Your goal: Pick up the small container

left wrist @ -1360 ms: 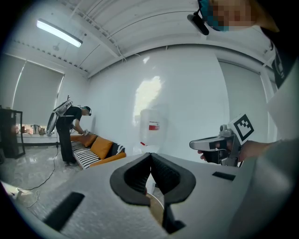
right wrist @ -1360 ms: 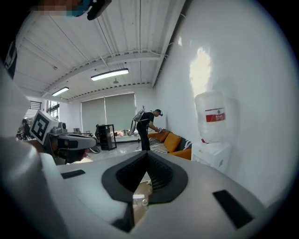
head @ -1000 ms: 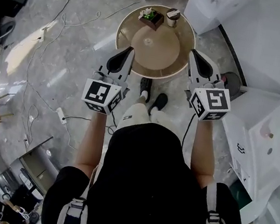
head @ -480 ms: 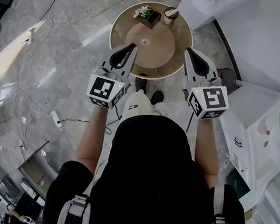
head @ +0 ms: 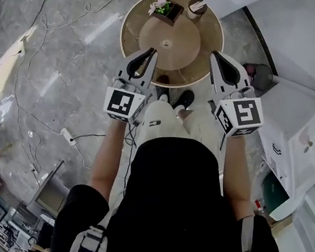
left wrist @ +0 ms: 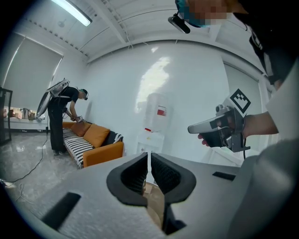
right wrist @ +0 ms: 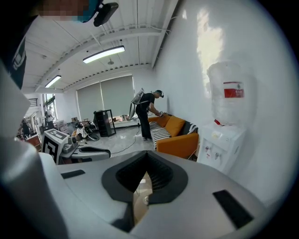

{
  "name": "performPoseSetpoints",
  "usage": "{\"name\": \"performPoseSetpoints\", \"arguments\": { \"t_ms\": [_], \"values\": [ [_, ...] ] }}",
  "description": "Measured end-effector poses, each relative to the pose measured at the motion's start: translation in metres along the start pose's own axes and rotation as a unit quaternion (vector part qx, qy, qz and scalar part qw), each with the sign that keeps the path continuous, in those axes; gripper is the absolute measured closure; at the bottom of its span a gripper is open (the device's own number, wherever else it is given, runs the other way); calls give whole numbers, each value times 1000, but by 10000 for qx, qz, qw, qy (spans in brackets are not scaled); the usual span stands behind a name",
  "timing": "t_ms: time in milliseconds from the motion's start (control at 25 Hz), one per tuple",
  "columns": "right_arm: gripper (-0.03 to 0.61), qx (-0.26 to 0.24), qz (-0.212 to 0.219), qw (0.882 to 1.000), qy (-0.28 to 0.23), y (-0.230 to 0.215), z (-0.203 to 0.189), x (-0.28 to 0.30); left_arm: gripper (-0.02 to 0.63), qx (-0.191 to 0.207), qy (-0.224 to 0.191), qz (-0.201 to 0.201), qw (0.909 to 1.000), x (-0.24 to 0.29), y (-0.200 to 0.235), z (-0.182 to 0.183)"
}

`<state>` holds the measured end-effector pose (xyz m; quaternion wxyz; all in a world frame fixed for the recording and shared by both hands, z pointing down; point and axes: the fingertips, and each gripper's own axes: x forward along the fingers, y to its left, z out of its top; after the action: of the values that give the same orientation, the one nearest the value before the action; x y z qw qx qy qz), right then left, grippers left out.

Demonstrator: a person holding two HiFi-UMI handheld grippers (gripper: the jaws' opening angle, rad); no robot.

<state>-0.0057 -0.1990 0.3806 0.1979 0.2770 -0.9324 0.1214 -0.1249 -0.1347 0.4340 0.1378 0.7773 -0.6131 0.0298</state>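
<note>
Black fabric of the person's top (head: pixel 175 202) is seen lowest in the head view, with both forearms stretched forward above it. Higher in the frame, the left tongs (head: pixel 150 52) and the right tongs (head: pixel 215 55) are held level with each other and well apart. Both pairs are closed and nothing is gripped: in each gripper view the pads are seen brought together, with only a thin slit left between them. Their tips are shown against the near half of the round wooden worktop (head: pixel 132 26).

Across it, at the far rim, a planter (head: pixel 166 9) with flowers is set. Just beside the planter, to its right at the top centre of the frame, stands the small container (head: pixel 195 7), untouched.

The step in hand is judged to be the reach. The right tongs are better placed, since the container lies toward their side. They should be opened before arrival, not at the container. The approach is best made from the side away from the planter, so that the flowers are not brushed. The container's body should be taken squarely between the pads and kept upright when lifted.
</note>
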Motion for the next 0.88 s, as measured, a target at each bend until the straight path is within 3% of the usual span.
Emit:
{"name": "performPoseSetpoints", "arguments": {
  "t_ms": [240, 360, 640, 880],
  "values": [
    [575, 59, 36, 9997, 231, -5, -27, 31, 586, 96, 88, -186, 9997, 25, 7, -36],
    [575, 106, -2, 9994, 314, -13, -43, 42, 524, 65, 175, -186, 9997, 36, 10, -60],
    [575, 96, -9, 9988, 473, -32, -77, 70, 478, -241, 475, -107, 9985, 67, 22, -119],
    [575, 247, -28, 9981, 571, -50, -124, 93, 395, 1, 428, -28, 9991, 92, 21, -160]
  ]
}}
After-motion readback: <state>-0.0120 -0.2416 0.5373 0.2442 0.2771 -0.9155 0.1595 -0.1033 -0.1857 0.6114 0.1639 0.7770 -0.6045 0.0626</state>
